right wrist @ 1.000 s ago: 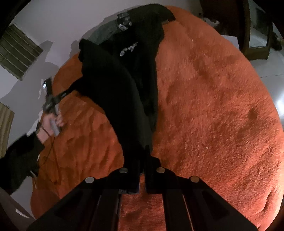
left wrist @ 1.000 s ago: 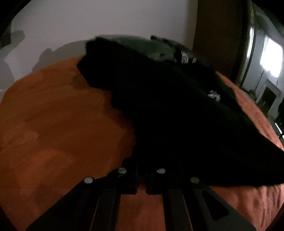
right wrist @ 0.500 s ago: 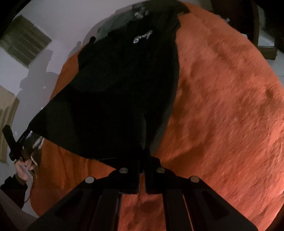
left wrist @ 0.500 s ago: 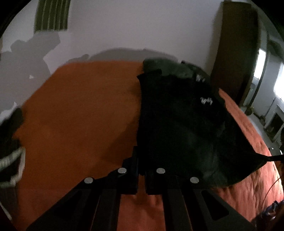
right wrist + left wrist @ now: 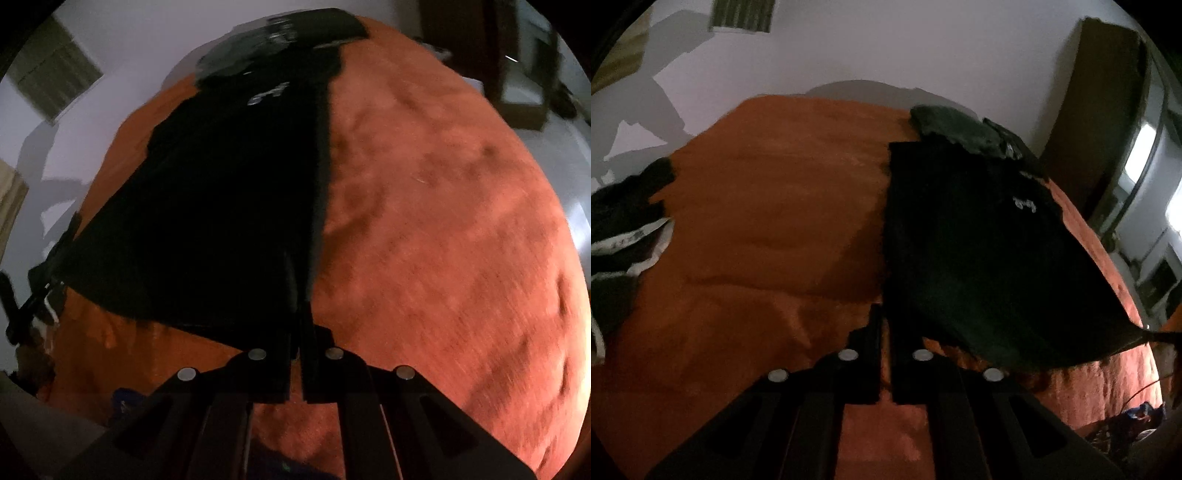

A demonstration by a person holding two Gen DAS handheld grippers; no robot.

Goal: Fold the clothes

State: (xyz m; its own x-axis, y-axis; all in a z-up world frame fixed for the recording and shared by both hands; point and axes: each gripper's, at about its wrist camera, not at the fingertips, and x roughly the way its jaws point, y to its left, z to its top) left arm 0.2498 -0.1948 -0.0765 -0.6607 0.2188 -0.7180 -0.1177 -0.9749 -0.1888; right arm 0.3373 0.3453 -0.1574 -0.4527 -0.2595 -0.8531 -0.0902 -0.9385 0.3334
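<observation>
Count: two claws, left claw and right claw. One black garment spread. One dark pile behind it. One orange bed cover. One wall vent.

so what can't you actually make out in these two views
- Small white print on the black fabric garment: right wrist view, motion blur; left wrist view, too small to read.
- Garment type: both views, too dark; no sleeves or legs distinguishable.
- Left gripper grip: corner meets the dark fingers, pinch itself unclear.
- Dark green crumpled cloth at the far edge of the orange plush blanket: partly under the garment.
</observation>
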